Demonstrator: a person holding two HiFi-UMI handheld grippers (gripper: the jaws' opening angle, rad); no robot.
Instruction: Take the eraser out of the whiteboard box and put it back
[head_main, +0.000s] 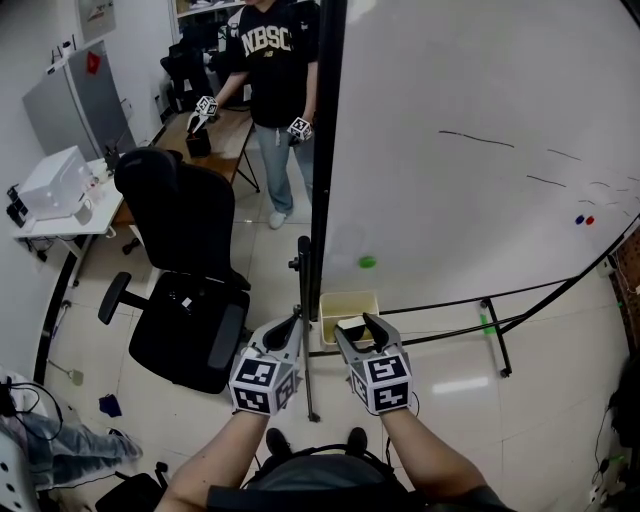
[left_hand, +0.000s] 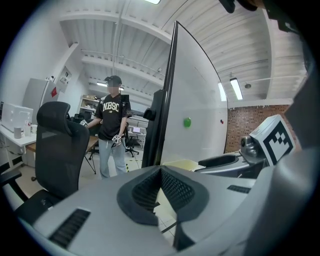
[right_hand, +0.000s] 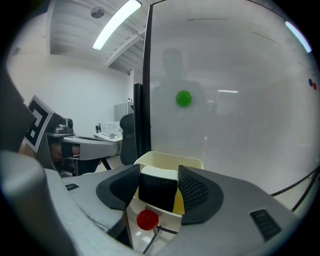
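The eraser is clamped between the right gripper's jaws at the near rim of the whiteboard box, where it could be snagged and knocked loose. The left gripper is held closed on nothing.

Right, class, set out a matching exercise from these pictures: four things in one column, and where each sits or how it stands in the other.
1 eraser
2 green magnet
3 red magnet
4 left hand-held gripper

A on the whiteboard
B jaws together, empty
C on the box's outer wall
D held by the right hand-held gripper

Pairs: 1-D, 2-A, 3-C, 4-B
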